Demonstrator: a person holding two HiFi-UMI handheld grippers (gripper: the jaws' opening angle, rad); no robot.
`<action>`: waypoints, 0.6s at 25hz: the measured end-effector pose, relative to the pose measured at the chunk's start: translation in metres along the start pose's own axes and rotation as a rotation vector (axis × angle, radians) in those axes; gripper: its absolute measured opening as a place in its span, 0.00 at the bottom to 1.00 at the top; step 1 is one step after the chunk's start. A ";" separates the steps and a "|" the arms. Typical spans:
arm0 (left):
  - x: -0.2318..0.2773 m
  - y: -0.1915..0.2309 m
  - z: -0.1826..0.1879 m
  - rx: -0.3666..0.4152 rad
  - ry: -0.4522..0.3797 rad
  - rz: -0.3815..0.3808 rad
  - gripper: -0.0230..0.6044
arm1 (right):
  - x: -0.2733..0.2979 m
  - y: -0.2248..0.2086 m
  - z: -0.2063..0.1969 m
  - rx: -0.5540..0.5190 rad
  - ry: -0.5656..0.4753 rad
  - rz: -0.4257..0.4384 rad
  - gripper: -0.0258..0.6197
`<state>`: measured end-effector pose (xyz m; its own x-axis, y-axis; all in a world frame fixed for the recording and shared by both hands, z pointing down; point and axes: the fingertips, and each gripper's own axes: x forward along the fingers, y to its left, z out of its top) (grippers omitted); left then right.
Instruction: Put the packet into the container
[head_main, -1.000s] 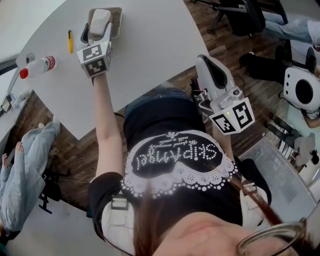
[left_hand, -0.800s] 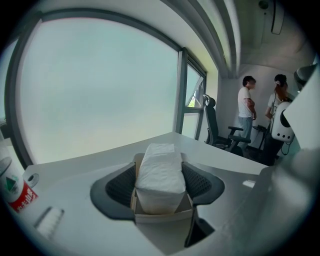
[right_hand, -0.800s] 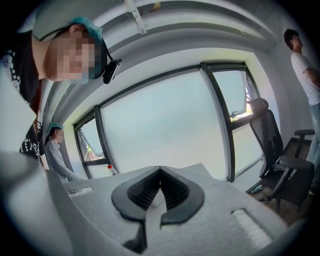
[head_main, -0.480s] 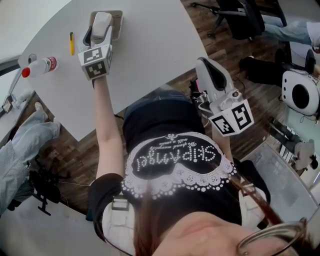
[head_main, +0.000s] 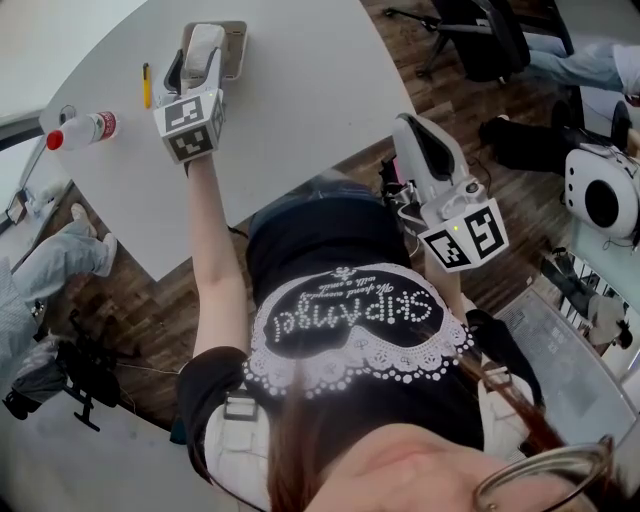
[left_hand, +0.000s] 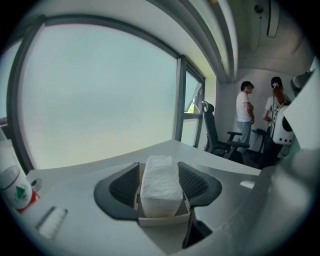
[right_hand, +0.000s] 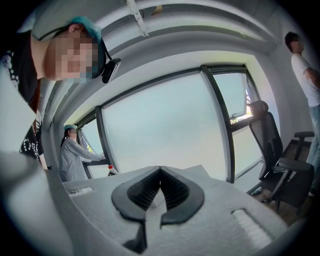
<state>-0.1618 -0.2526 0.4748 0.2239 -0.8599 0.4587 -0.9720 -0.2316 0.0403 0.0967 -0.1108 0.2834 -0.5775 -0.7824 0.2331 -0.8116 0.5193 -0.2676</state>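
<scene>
— What is sitting nearest the camera?
— The right claw (head_main: 408, 125), right of centre in the head view, is hanging off the table's near edge, beside the person's waist. In the right gripper view its jaws are meeting at the tips, clenched on nothing. It is sitting where it was a second ago.

— And further out?
— The left claw (head_main: 204, 38) is reaching across the table (head_main: 300, 90) toward the upper left of the frame, at the end of a straight arm. It is barely shifting from the earlier frames.

— Is it gripping anything?
— Its jaws are closing. The left gripper view is showing the white packet (left_hand: 160, 182) standing between them. The left pad is standing clear of it, with the tray wall showing in the gap. So the claw is not clamping yet and counts as released.

— Where is the packet, then?
— It is lying inside the container (left_hand: 162, 220), a shallow tray on the table, and is filling most of it.

— Anything beyond that?
— A yellow pen (head_main: 146, 85) is lying just left of the claw. A red-capped bottle (head_main: 82, 130) is sitting nearer the table's left edge. Both are keeping their earlier spots. Down on the floor, at the left edge of the frame, a bystander's legs (head_main: 45, 270) are changing pose, with the foot now showing higher in the frame than a second ago.
</scene>
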 end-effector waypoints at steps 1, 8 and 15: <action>-0.003 0.000 0.007 -0.002 -0.019 0.002 0.44 | 0.000 0.000 0.000 -0.001 -0.001 0.001 0.04; -0.033 -0.002 0.051 0.014 -0.131 0.016 0.38 | 0.001 0.005 0.003 -0.009 -0.014 0.025 0.04; -0.067 -0.002 0.082 0.016 -0.239 0.059 0.24 | 0.005 0.012 0.003 -0.013 -0.016 0.063 0.04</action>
<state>-0.1694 -0.2318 0.3714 0.1795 -0.9549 0.2364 -0.9830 -0.1836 0.0046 0.0847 -0.1091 0.2789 -0.6262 -0.7533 0.2009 -0.7747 0.5723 -0.2690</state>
